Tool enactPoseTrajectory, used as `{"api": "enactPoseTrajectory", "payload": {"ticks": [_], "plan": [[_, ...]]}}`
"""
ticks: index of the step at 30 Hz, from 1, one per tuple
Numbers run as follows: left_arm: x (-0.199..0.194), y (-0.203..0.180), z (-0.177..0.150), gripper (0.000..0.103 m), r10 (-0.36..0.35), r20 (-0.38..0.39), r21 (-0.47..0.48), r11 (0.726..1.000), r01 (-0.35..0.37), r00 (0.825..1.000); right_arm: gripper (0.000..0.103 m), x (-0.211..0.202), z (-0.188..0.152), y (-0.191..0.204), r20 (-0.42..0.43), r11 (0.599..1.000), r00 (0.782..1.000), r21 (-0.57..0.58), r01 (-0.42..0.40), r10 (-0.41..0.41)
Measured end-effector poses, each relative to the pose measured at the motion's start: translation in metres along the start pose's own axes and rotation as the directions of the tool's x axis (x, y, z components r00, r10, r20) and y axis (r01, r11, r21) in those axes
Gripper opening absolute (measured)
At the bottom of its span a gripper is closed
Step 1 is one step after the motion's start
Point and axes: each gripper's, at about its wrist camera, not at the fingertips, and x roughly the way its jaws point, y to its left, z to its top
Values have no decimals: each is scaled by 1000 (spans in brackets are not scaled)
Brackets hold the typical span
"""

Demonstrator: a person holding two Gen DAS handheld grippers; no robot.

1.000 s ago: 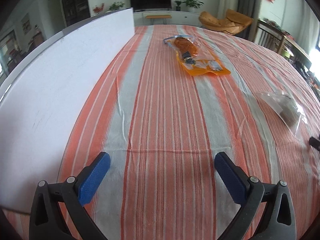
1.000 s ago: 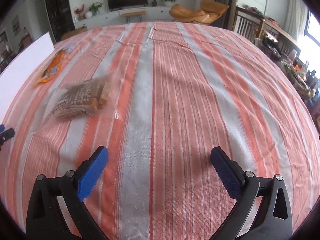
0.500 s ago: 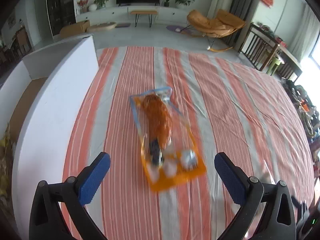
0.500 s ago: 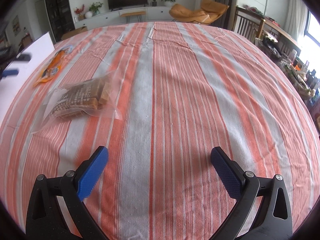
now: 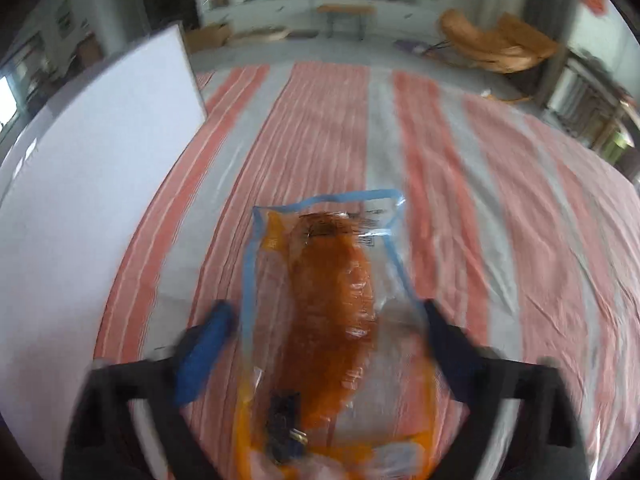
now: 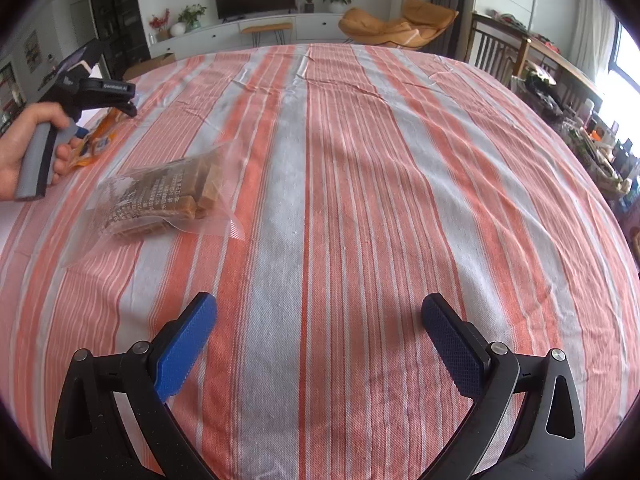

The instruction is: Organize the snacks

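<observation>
An orange-and-clear snack bag with blue edging lies on the striped tablecloth. My left gripper hangs over it with the bag between its blue pads. The jaws are closing and the blurred pads sit at the bag's side edges without visibly squeezing it. In the right wrist view, a hand holds this gripper at the far left over the orange bag. A clear bag of brown wafers lies nearer. My right gripper stands open over bare cloth, nothing between its fingers.
A tall white panel stands along the table's left side, close to the orange bag. Beyond the table's far edge are a TV bench and an orange lounge chair. Wooden chairs and a cluttered side table sit at the right.
My left gripper has travelled forward across the table to the orange bag, which now lies between its pads, and the jaws have narrowed. The right gripper has stayed still and open.
</observation>
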Motion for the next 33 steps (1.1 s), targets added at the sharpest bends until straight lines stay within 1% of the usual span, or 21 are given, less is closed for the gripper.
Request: {"api": "enactPoseTrajectory", "payload": {"ticks": [2, 3, 4, 7, 9, 10, 11, 12, 13, 15, 16, 17, 18, 19, 21, 25, 27, 33], "plan": [[-16, -4, -19, 59, 20, 32, 114, 993, -24, 999, 103, 0, -3, 0, 0, 1000, 1000, 0, 0, 0], [-25, -5, -35, 57, 19, 48, 172, 985, -27, 999, 103, 0, -4, 1, 0, 1000, 1000, -1, 0, 0], [-34, -4, -50, 55, 9, 54, 205, 979, -20, 998, 103, 0, -3, 1, 0, 1000, 1000, 0, 0, 0], [-73, 14, -116, 56, -52, 67, 254, 967, 34, 996, 103, 0, -3, 1, 0, 1000, 1000, 0, 0, 0], [-98, 25, -151, 60, -100, 52, 256, 963, 83, 994, 103, 0, -3, 1, 0, 1000, 1000, 0, 0, 0], [-106, 30, -165, 71, -128, 30, 246, 962, 117, 991, 103, 0, -3, 1, 0, 1000, 1000, 0, 0, 0], [-112, 36, -180, 80, -171, -4, 222, 961, 167, 985, 103, 0, -3, 1, 0, 1000, 1000, 0, 0, 0], [-115, 42, -191, 83, -210, -29, 199, 957, 212, 977, 103, 0, -3, 1, 0, 1000, 1000, 0, 0, 0], [-121, 45, -198, 88, -229, -5, 207, 952, 225, 973, 103, 0, -3, 1, 0, 1000, 1000, 0, 0, 0], [-120, 49, -203, 93, -248, -8, 232, 942, 243, 969, 103, 0, -3, 1, 0, 1000, 1000, 0, 0, 0], [-119, 49, -204, 100, -259, -15, 244, 936, 255, 966, 103, 0, -3, 1, 0, 1000, 1000, 0, 0, 0], [-116, 48, -202, 103, -272, -19, 254, 929, 268, 962, 103, 0, -3, 1, 0, 1000, 1000, 0, 0, 0], [-114, 43, -200, 103, -259, -9, 270, 929, 251, 966, 103, 0, -3, 1, -1, 1000, 1000, 0, 0, 0], [-113, 38, -203, 103, -222, 0, 305, 929, 212, 975, 103, 0, -3, 1, -1, 1000, 1000, 0, 0, 0], [-106, 36, -190, 103, -226, 18, 296, 932, 210, 974, 103, 0, -3, 1, 0, 1000, 1000, 0, 0, 0], [-109, 35, -195, 103, -209, 56, 276, 943, 186, 976, 103, 0, -3, 1, -1, 1000, 1000, 0, 0, 0], [-112, 37, -200, 103, -207, 57, 271, 945, 185, 977, 103, 0, -3, 1, -1, 1000, 1000, 0, 0, 0], [-110, 37, -198, 103, -207, 57, 271, 945, 185, 977, 103, -1, -3, 1, -1, 1000, 1000, 0, 0, 0]]}}
